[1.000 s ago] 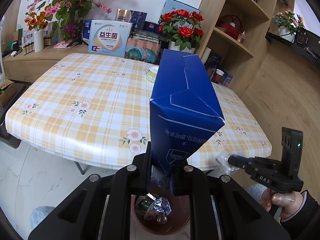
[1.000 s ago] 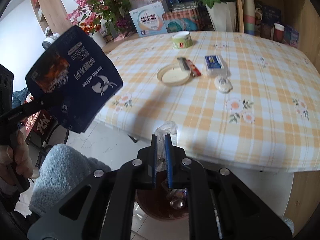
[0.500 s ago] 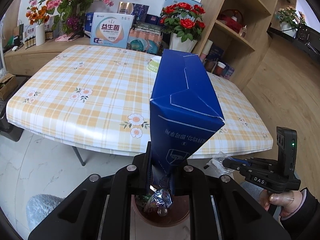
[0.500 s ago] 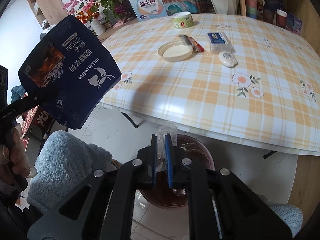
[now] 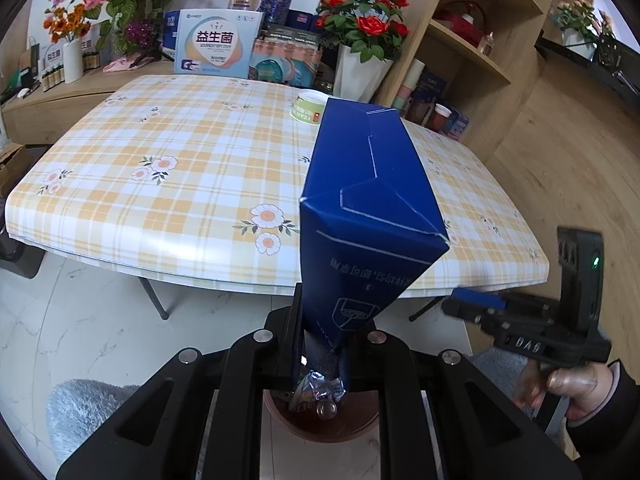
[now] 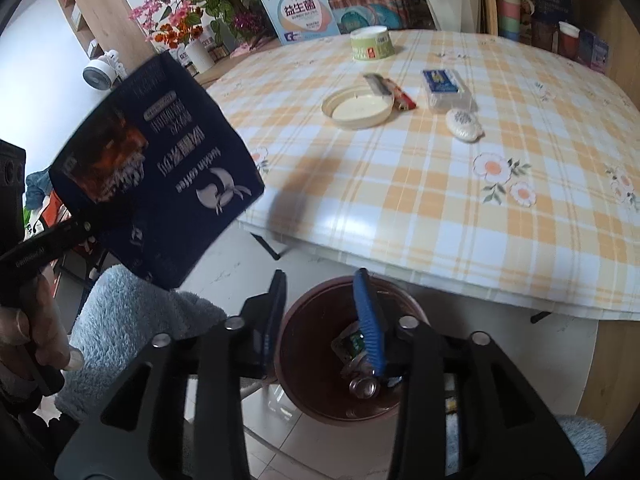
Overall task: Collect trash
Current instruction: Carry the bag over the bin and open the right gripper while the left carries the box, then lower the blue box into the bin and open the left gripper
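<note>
My left gripper (image 5: 320, 344) is shut on a tall blue paper bag (image 5: 368, 216), held upright over the brown trash bin (image 5: 360, 426); the bag also shows in the right wrist view (image 6: 160, 176). My right gripper (image 6: 324, 312) is open and empty above the bin (image 6: 296, 344), which holds crumpled wrappers and a can (image 6: 362, 388). The right gripper also shows in the left wrist view (image 5: 476, 304). On the checked table (image 6: 440, 184) lie a round lid (image 6: 358, 106), a green-labelled tub (image 6: 372, 44), a blue packet (image 6: 444, 84), a white wrapped piece (image 6: 464, 124) and a red wrapper (image 6: 402, 98).
The bin stands on the tiled floor by the table's near edge. Flowers in vases (image 5: 360, 40) and boxes (image 5: 216, 48) line the back of the table. Wooden shelves (image 5: 472, 40) stand at the right. Grey fluffy slippers (image 6: 132, 320) are beside the bin.
My right gripper has opened; the clear plastic wrapper it held is gone from between its fingers. The left gripper with the blue bag has pulled back slightly from the table.
</note>
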